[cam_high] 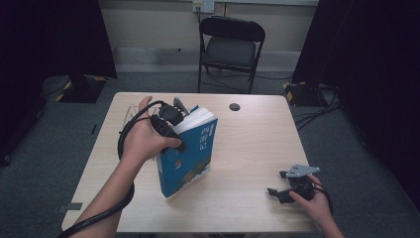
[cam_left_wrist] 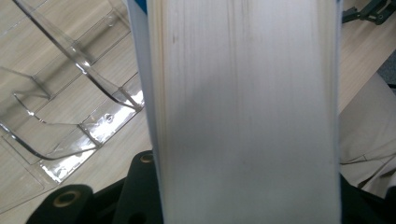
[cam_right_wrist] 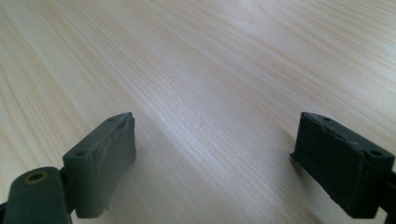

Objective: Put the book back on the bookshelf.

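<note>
The left claw [cam_high: 174, 130] gripped a thick blue book [cam_high: 190, 156] by its page edge, holding it tilted over the worktop [cam_high: 247, 148] beside a clear plastic stand [cam_left_wrist: 70, 93]. The right claw [cam_high: 282, 191] rested open on the worktop, well apart.

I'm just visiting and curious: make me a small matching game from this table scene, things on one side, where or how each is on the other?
Things:
1. book
2. left gripper
3. right gripper
4. clear plastic stand

States:
A. open, jaws wide apart above bare wood
B. see-through, on the table beside the book
C. blue cover, held tilted
D. clamped on the book's pages

Pairs: 1-C, 2-D, 3-A, 4-B
</note>
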`<state>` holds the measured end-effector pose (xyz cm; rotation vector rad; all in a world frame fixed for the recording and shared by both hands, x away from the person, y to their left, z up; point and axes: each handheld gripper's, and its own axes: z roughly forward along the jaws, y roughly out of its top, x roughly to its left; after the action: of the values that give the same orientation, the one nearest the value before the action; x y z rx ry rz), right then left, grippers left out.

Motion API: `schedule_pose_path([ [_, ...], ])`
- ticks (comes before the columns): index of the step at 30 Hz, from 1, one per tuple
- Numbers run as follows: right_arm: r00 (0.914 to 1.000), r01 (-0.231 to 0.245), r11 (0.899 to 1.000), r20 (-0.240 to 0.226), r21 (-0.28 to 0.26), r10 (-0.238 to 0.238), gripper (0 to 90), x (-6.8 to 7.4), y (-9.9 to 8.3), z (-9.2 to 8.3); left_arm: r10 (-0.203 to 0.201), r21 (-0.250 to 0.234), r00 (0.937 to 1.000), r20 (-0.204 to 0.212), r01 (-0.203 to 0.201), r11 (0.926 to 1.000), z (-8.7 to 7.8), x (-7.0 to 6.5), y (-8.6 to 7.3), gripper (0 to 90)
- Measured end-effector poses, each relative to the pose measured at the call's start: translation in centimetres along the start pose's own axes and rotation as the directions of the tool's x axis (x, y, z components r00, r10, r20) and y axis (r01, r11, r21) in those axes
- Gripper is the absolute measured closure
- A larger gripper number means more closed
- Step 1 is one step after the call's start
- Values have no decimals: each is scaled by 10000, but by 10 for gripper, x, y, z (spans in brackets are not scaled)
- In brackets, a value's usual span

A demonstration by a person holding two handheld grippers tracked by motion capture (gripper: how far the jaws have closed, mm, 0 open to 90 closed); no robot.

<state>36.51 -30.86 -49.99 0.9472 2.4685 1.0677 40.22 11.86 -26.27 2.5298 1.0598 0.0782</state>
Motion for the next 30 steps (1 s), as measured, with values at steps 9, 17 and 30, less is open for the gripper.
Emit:
schedule_pose_path([
  [9, 10000, -21, 10000, 0, 18, 21, 118, 0, 0, 0, -335, -24, 9994, -41, 334, 9994, -5, 8, -6, 617],
  [17, 10000, 3, 10000, 0, 2, -3, 119, 0, 0, 0, -532, -83, 9985, 115, 533, 9985, -8, 9, -8, 618],
  [30, 10000, -16, 10000, -5, 18, 16, 118, 0, 0, 0, -941, -199, 9955, 72, 942, 9954, -24, 18, -22, 618],
])
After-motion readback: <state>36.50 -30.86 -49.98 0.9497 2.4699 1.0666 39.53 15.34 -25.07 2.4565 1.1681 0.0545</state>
